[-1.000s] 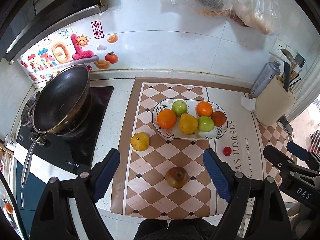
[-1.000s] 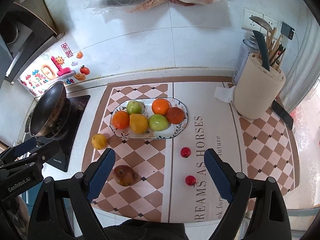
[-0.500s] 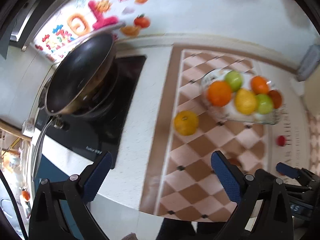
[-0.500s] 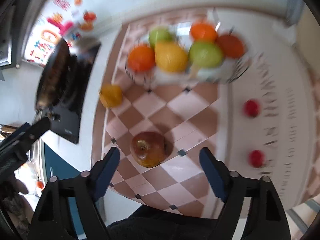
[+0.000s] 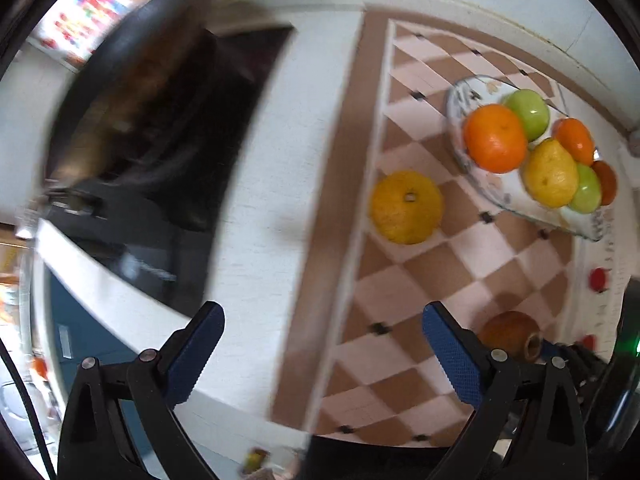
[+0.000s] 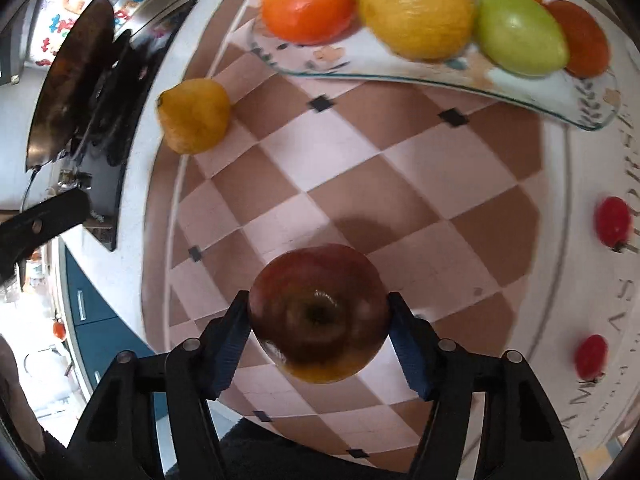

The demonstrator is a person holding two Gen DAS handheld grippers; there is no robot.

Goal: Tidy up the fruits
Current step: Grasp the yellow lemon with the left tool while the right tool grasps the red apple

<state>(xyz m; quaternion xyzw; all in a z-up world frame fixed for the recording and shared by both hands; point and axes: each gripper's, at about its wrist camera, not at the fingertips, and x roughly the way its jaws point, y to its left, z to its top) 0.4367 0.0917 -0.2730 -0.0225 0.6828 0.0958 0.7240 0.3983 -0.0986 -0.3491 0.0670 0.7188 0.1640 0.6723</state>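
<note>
A dark red-brown apple [image 6: 318, 312] rests on the checkered mat [image 6: 360, 184], and my right gripper [image 6: 318, 300] is closing on it, its blue pads [image 6: 232, 344] touching both flanks. The left wrist view shows the same apple [image 5: 508, 332] at lower right. My left gripper [image 5: 320, 312] hangs wide open over the white counter at the mat's left border, nothing between its fingers. A yellow orange [image 5: 406, 208] lies loose up and to the right of it. The oval plate [image 6: 580, 112] behind holds oranges, green apples and a lemon.
A black wok [image 5: 132, 92] sits on the dark cooktop at the left. Two small red tomatoes [image 6: 612, 222] [image 6: 590, 356] lie on the mat's lettered right part. The counter's front edge runs just below both grippers, with blue cabinet fronts [image 6: 96, 320] underneath.
Both grippers have dropped close to the counter. The right one came down around the apple and narrowed onto it. The left one shifted left, so the apple left its jaws, and widened.
</note>
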